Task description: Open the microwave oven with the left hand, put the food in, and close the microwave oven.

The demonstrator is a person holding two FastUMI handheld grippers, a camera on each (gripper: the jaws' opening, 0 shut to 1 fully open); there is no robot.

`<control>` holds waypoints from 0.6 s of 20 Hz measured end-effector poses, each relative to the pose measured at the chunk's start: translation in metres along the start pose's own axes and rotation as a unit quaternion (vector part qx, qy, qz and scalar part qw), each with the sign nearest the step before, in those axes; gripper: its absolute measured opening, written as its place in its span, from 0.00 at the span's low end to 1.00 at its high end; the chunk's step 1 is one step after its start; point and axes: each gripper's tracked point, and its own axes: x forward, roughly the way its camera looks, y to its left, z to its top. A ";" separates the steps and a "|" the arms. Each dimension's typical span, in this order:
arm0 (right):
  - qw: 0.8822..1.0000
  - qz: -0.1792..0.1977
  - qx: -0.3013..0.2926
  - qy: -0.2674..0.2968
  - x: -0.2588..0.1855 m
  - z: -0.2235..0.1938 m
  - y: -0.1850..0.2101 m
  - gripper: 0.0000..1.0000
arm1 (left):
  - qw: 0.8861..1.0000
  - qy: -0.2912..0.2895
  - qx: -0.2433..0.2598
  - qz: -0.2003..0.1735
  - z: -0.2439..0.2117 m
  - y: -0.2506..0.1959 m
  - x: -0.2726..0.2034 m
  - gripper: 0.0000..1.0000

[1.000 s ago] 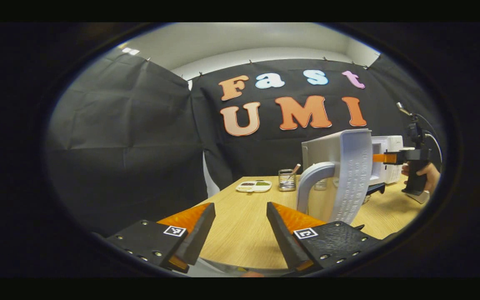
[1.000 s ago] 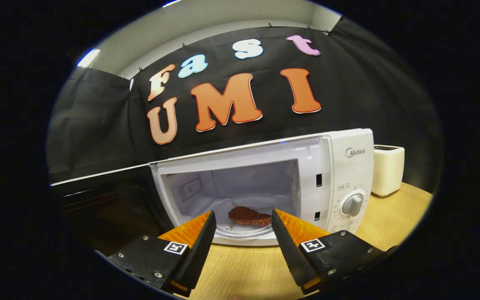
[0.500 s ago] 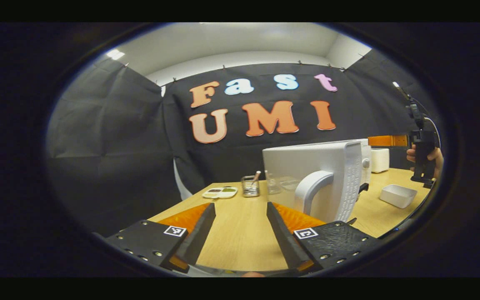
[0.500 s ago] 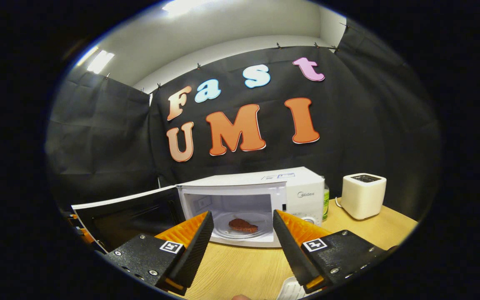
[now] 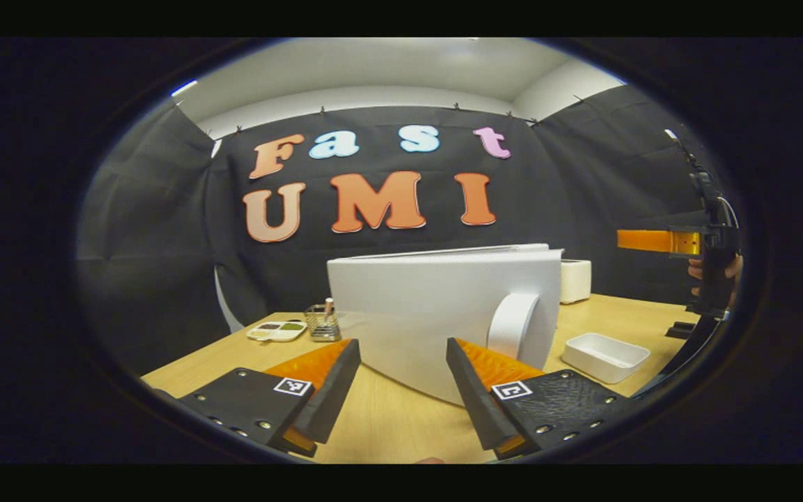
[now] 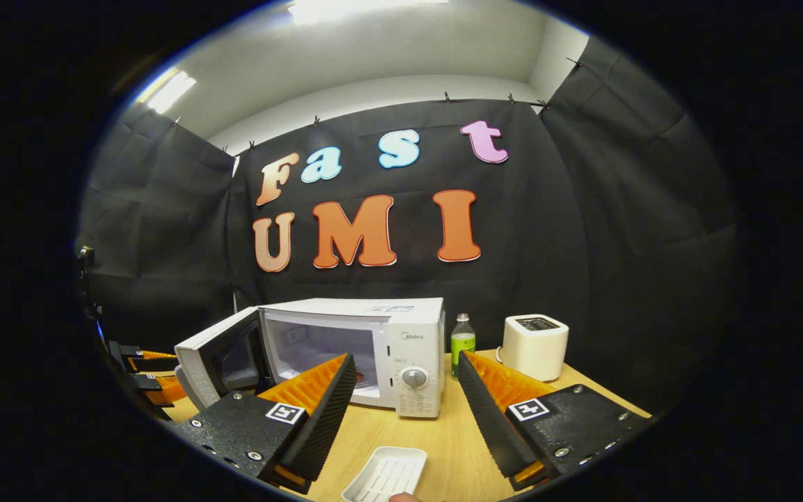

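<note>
The white microwave (image 6: 401,348) stands on the wooden table (image 6: 443,439) with its door (image 6: 217,357) partly open. A sliver of reddish food (image 6: 359,378) shows inside, past my left finger. In the left gripper view the door's white outer face (image 5: 436,307) and its curved handle (image 5: 515,322) stand close ahead. My left gripper (image 5: 402,343) is open with nothing between its fingers, the right finger just below the handle; whether it touches is unclear. My right gripper (image 6: 406,355) is open and holds nothing, well back from the microwave.
A white tray (image 6: 387,474) lies on the table just under my right gripper. A green bottle (image 6: 463,343) and a white toaster (image 6: 534,346) stand right of the microwave. A paint palette (image 5: 276,330) and a wire holder (image 5: 321,322) sit at the far left.
The door has swung from wide open toward the oven, with my left gripper coming round to face its outer side. My right gripper has drawn back from the cavity; the food stays inside.
</note>
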 end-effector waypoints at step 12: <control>0.999 -0.039 -0.006 0.003 -0.014 -0.002 -0.054 0.91 | 0.998 0.007 -0.033 -0.059 -0.005 -0.083 0.099 0.78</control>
